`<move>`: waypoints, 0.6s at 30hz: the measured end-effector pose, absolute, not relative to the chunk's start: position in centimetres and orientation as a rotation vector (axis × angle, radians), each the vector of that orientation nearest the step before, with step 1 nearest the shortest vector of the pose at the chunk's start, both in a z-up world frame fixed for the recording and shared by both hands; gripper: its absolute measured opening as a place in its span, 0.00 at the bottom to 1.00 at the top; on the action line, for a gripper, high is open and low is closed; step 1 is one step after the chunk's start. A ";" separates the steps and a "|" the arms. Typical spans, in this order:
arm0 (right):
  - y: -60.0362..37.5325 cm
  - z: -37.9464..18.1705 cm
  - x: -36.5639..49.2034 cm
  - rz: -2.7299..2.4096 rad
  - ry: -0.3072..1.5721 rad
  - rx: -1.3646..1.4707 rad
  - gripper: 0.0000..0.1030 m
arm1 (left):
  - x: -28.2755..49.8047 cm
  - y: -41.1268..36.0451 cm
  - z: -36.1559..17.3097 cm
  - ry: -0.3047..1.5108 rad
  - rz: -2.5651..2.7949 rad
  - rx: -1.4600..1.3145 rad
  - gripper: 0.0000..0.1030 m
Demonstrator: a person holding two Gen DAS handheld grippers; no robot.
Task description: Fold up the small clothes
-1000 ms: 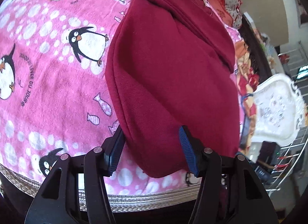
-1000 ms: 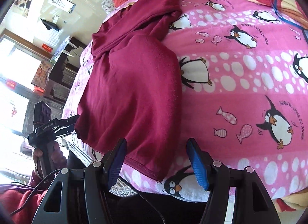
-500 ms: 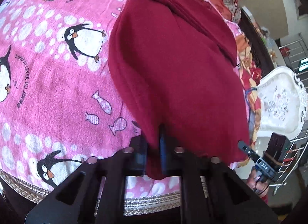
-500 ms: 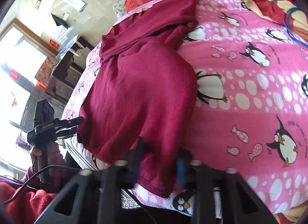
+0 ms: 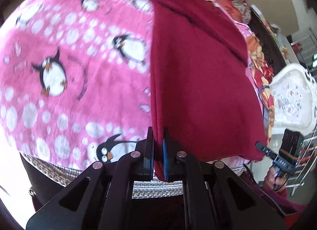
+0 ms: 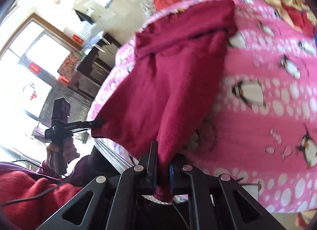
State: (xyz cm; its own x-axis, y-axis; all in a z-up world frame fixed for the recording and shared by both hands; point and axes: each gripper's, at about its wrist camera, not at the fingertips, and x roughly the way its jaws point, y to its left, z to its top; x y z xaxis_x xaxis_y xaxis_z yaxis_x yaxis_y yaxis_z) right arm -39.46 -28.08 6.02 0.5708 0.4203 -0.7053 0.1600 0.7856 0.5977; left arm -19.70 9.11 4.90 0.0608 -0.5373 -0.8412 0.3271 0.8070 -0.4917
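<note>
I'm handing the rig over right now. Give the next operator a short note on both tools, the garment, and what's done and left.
Left tool: shut on a near corner of the dark red fleece garment.
Right tool: shut on the other near corner.
Garment: near edge raised, far part lying on the pink penguin-print blanket.
Done: both corners gripped.
Left: carry the near edge over to the far end, release, smooth.

The dark red fleece garment [image 5: 198, 83] lies lengthwise on the bed, its near corners lifted and pinched.
</note>
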 end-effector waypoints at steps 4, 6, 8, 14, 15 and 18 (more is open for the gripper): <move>-28.7 6.2 -38.9 0.168 0.962 0.689 0.07 | -19.3 9.0 5.8 1.336 -0.695 -0.193 0.05; -29.3 7.7 -38.3 0.178 0.918 0.677 0.07 | -18.9 8.3 7.0 1.302 -0.729 -0.173 0.05; -30.3 9.1 -37.8 0.185 0.864 0.685 0.07 | -18.3 7.8 7.7 1.290 -0.752 -0.185 0.05; -33.2 12.4 -33.3 0.183 0.718 0.705 0.07 | -14.0 6.0 10.7 1.225 -0.790 -0.245 0.05; -33.7 12.9 -31.9 0.178 0.699 0.694 0.07 | -13.0 5.4 11.6 1.201 -0.795 -0.247 0.05; -35.5 14.2 -28.8 0.161 0.658 0.674 0.07 | -9.9 3.7 13.6 1.127 -0.804 -0.261 0.05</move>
State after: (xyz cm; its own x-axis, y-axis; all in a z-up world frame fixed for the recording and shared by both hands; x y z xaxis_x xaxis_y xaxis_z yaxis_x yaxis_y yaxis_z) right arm -28.85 -35.51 14.19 0.7877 0.3429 -0.5118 0.0674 0.7778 0.6248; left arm -9.88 3.66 13.58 0.1896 -0.6876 -0.7009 0.4388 0.6979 -0.5660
